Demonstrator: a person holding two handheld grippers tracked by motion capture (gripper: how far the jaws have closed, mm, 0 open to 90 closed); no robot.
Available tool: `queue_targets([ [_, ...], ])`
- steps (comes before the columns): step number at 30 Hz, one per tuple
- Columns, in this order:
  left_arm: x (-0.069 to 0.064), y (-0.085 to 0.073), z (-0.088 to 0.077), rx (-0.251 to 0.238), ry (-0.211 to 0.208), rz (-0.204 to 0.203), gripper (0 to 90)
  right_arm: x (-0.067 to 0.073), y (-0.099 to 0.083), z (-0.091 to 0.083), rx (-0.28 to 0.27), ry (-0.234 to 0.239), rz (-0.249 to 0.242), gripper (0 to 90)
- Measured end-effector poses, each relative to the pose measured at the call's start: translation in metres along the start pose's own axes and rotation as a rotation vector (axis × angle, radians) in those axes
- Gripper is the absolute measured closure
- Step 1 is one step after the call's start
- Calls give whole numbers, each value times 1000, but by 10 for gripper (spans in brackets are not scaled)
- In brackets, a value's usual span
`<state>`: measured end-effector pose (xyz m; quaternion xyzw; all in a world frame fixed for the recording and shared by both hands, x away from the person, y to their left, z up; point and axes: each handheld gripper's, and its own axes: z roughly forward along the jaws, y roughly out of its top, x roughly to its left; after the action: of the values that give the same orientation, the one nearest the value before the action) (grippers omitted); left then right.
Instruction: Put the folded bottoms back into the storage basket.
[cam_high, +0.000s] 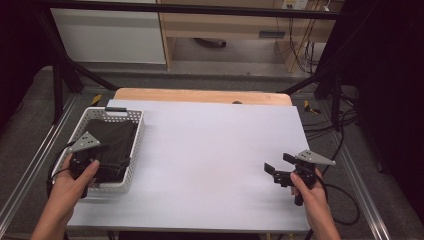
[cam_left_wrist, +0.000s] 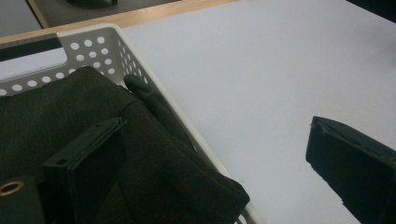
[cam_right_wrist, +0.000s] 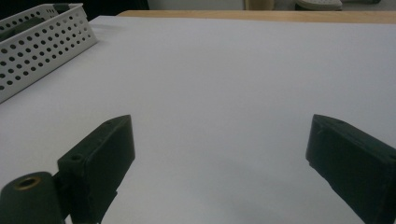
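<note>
Presently listed: dark cloth (cam_high: 111, 145) lying in the basket (cam_high: 134, 150) at lower left, left gripper (cam_left_wrist: 210, 154) held wide open above it; right gripper (cam_high: 276, 171), also open, at lower right. Risk noted: one jaw stands outside the basket wall, so the rim could be caught with the cloth and the basket dragged.

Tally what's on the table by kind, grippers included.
White perforated basket: 1
Dark cloth in the basket: 1
Grippers: 2, left gripper over the basket's edge, right gripper above the bare white tabletop, both open
Total: 4
</note>
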<state>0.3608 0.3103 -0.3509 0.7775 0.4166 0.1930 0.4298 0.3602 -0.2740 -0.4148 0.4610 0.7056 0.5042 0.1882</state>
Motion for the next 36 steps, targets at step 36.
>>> queue_targets([
  [36,-17,-4,16,17,-71,26,56,46,-30,42,78,91,-120,69],
])
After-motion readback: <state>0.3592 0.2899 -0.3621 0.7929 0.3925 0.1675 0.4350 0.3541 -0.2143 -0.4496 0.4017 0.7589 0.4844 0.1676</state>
